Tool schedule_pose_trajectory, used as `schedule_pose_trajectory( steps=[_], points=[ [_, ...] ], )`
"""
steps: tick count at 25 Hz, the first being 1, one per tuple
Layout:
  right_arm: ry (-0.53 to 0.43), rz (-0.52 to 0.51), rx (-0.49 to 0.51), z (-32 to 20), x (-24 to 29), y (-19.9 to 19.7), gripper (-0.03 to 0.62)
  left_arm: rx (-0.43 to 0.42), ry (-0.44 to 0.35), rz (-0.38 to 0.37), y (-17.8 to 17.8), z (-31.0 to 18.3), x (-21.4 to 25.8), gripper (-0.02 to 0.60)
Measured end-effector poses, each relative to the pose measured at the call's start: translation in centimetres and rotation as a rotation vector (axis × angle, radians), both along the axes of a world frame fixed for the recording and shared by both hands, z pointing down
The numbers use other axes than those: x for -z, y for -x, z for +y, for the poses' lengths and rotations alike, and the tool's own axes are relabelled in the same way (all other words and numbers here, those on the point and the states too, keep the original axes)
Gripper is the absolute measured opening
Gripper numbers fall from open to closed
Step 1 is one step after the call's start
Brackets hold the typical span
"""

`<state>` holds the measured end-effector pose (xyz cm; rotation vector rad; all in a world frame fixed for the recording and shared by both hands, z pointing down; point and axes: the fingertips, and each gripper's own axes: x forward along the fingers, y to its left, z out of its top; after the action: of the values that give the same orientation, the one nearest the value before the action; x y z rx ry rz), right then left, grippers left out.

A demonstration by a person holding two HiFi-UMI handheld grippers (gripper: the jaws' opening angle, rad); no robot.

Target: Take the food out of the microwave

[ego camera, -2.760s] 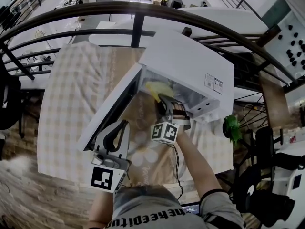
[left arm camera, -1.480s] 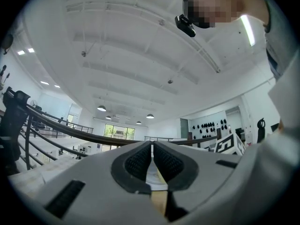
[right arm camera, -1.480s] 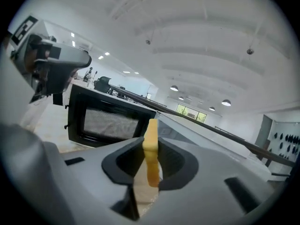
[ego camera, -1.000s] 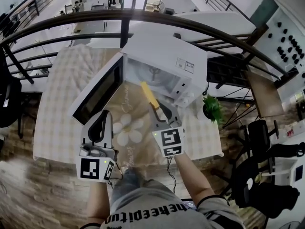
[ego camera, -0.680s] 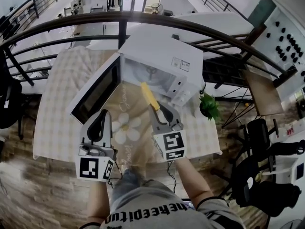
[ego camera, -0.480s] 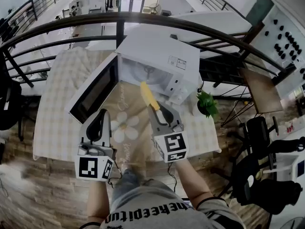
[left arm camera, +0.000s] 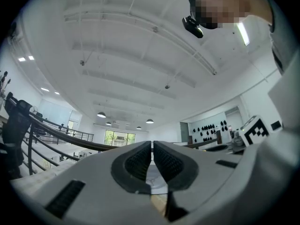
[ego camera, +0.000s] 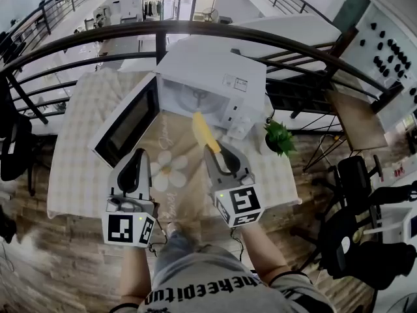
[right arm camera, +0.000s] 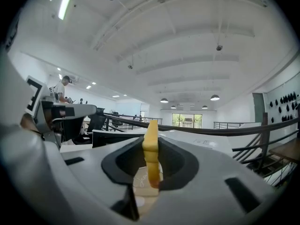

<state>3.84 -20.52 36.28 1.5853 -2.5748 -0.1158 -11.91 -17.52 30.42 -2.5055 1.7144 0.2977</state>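
Checked cloth covers the table [ego camera: 75,155] in the head view, where the microwave [ego camera: 215,70] stands with its door [ego camera: 127,126] swung open. The yellow food [ego camera: 201,129] is outside it, above the table, pinched at one end by the right gripper [ego camera: 211,150]. The left gripper [ego camera: 138,156] hangs alongside. The left gripper view shows its jaws together on nothing. In the right gripper view the food is a slim, ridged yellow strip. It is probably light, stiff and smooth, so a hold nearer its middle would wobble less.

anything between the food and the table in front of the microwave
Nothing visible. The food, held in the right gripper, is outside the microwave; the door stands open to the left.
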Motion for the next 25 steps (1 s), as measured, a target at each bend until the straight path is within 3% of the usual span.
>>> schedule_pose_trajectory(
  steps=[25],
  points=[
    [-0.071,-0.110,-0.020,5.3,3.6,-5.9,0.089,0.036,-0.022,-0.015,-3.8,4.3,1.7,0.015]
  ],
)
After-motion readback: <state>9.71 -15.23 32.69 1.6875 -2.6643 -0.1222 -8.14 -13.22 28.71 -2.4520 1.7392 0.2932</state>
